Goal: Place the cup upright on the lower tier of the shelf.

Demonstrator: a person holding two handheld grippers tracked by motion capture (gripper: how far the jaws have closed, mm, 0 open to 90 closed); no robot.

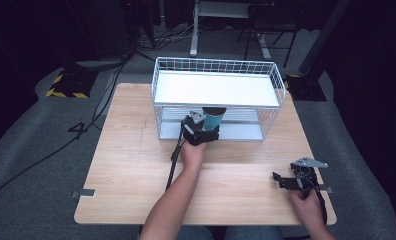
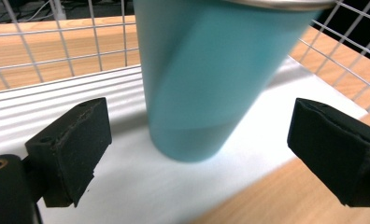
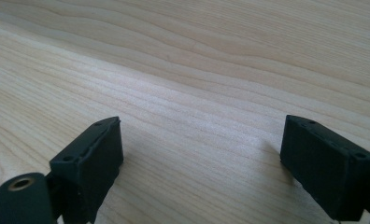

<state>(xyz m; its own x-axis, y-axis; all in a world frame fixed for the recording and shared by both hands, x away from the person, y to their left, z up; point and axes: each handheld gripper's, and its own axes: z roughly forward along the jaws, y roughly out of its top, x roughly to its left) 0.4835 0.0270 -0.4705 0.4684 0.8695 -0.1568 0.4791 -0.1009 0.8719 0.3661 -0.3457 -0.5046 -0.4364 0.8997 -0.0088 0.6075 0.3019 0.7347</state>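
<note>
A teal tumbler point(image 1: 215, 118) point(image 2: 206, 79) stands upright on the lower white shelf of a white wire rack point(image 1: 161, 90). My left gripper point(image 1: 202, 131) point(image 2: 199, 154) is at the rack's open front, open, its black jaws wide on either side of the tumbler's base without touching it. My right gripper point(image 1: 286, 180) point(image 3: 202, 163) rests low over the bare wooden table point(image 1: 131, 165) near the front right corner, open, with nothing between its jaws.
The rack's top shelf point(image 1: 213, 89) is a plain white board just above the tumbler. Wire walls point(image 2: 57, 51) close the rack's back and sides. A black cable point(image 1: 175, 160) trails from the left gripper along the forearm.
</note>
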